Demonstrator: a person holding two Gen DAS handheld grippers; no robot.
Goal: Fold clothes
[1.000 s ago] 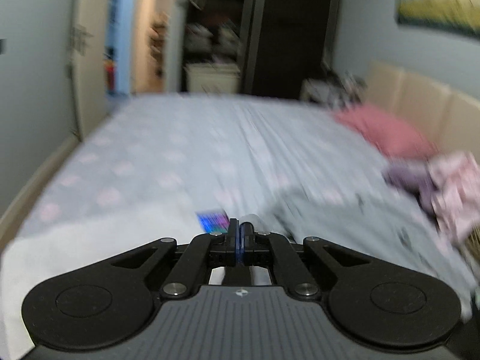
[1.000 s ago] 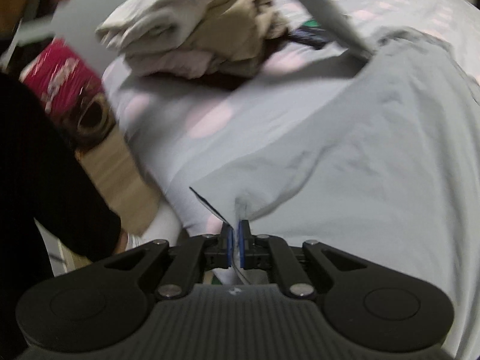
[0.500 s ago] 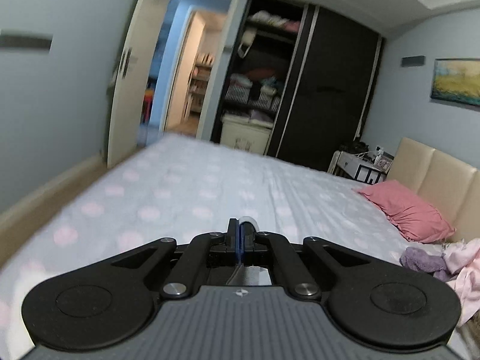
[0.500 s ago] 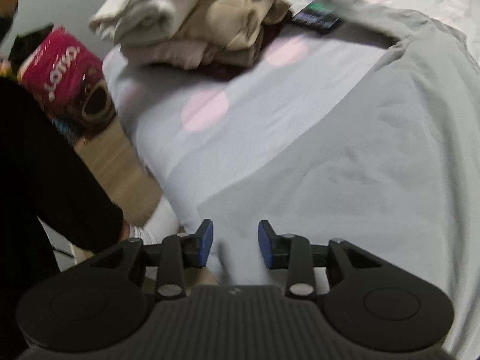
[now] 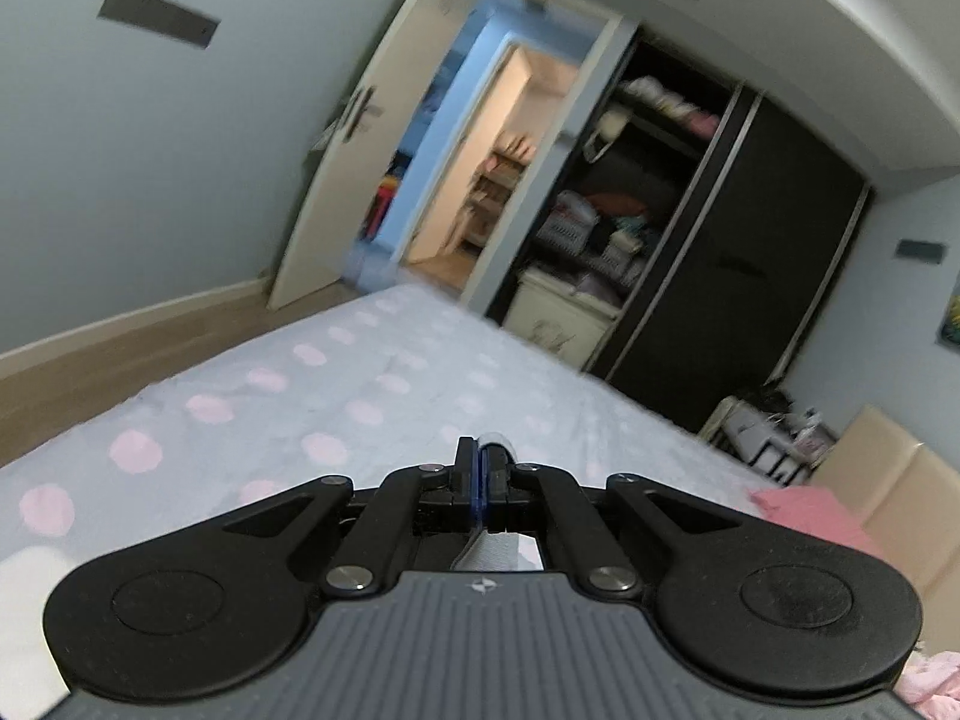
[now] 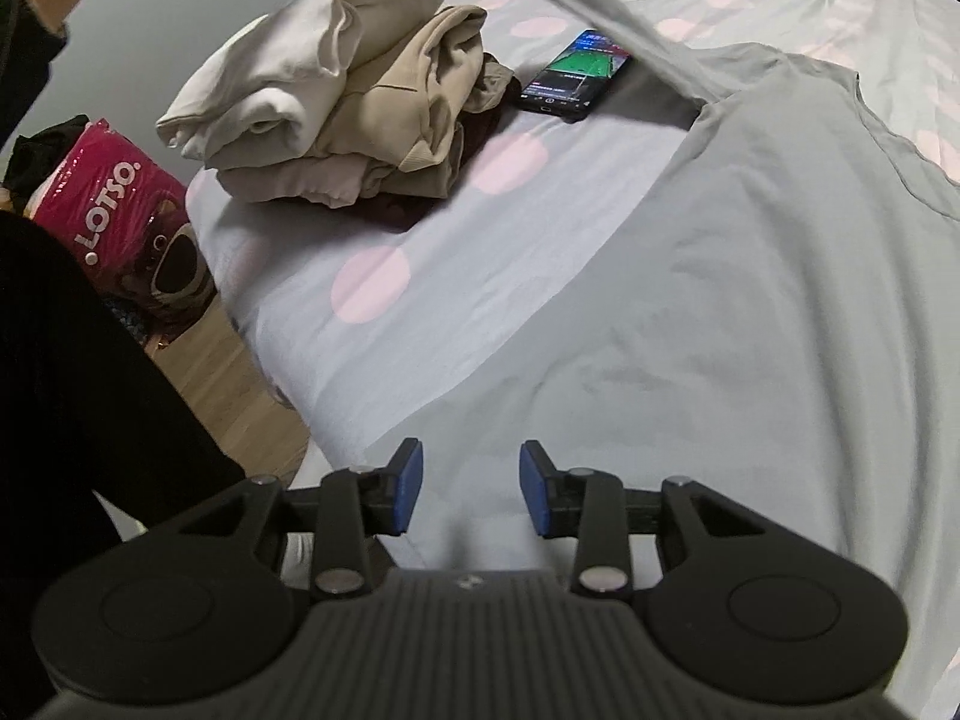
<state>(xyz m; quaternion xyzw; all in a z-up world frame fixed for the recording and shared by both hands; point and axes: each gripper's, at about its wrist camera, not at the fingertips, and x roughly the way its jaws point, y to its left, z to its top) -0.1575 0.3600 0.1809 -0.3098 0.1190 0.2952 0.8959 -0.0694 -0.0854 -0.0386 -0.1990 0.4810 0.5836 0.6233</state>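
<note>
A grey T-shirt (image 6: 750, 300) lies spread on the polka-dot bed (image 6: 372, 300). One strip of it (image 6: 600, 0) is pulled taut, rising toward the upper left of the right wrist view. My right gripper (image 6: 471, 492) is open just above the shirt's near edge, with nothing between its blue pads. In the left wrist view, my left gripper (image 5: 480, 456) is shut on a fold of the grey fabric (image 5: 497, 552), held high over the bed (image 5: 360, 408) and tilted. A little cloth pokes out past the fingertips.
A pile of folded beige and white clothes (image 6: 342, 108) sits at the bed's corner, with a lit phone (image 6: 576, 75) beside it. A pink Lotso bag (image 6: 120, 210) stands on the wooden floor. A black sleeve (image 6: 90, 420) is at left. Wardrobe (image 5: 750, 276), open door (image 5: 360, 180) and pink pillow (image 5: 804, 510) lie beyond.
My right gripper has opened and let go of the shirt's hem, which now lies flat. My left gripper has risen and tilted, lifting its part of the shirt.
</note>
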